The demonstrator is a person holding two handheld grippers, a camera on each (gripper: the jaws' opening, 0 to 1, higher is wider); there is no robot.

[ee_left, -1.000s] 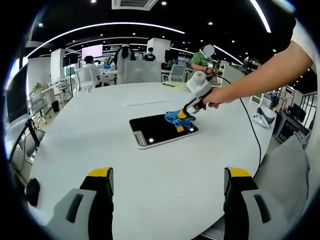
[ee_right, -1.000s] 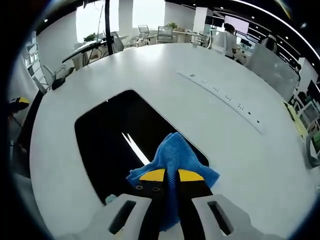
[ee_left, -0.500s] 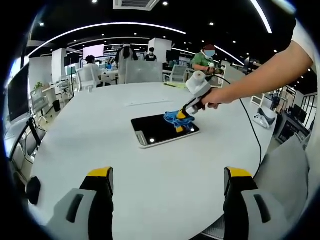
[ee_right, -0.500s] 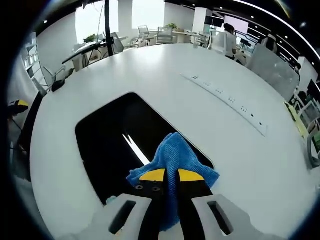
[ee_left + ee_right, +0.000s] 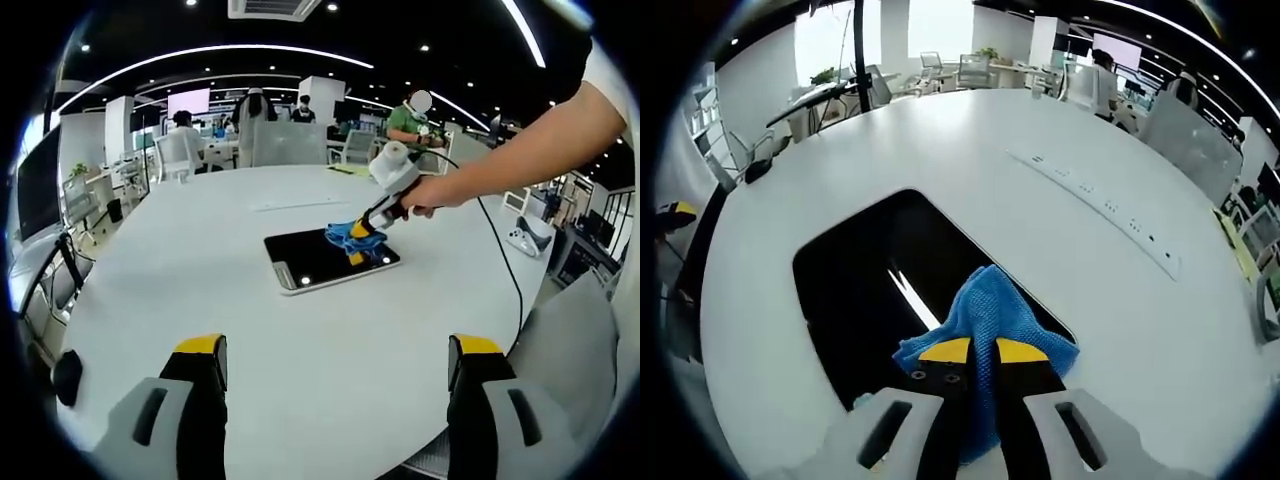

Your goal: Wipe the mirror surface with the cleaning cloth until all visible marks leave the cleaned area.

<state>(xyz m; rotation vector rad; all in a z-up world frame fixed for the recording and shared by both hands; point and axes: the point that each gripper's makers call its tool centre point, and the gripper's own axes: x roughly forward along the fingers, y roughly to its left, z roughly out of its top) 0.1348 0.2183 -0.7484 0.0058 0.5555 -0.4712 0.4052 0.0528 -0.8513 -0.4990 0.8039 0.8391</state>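
Mid-wipe here: right tool [image 5: 982, 350] is clamped tight on the blue cloth [image 5: 985, 305], pressing it onto the mirror [image 5: 870, 290] near the middle of the surface [image 5: 200, 270]. Left tool [image 5: 335, 345] hangs wide open, holding nothing. Next I'd sweep the cloth across the remaining glass.

The round white table [image 5: 180, 290] lies bare between the left gripper [image 5: 338, 350] and the mirror [image 5: 318, 262], giving open passage. On the mirror's far corner the right gripper [image 5: 356, 238], clamped on the blue cloth [image 5: 985, 312], and the person's arm [image 5: 520, 150] block the right side. A black cable [image 5: 505, 270] trails across the table there.
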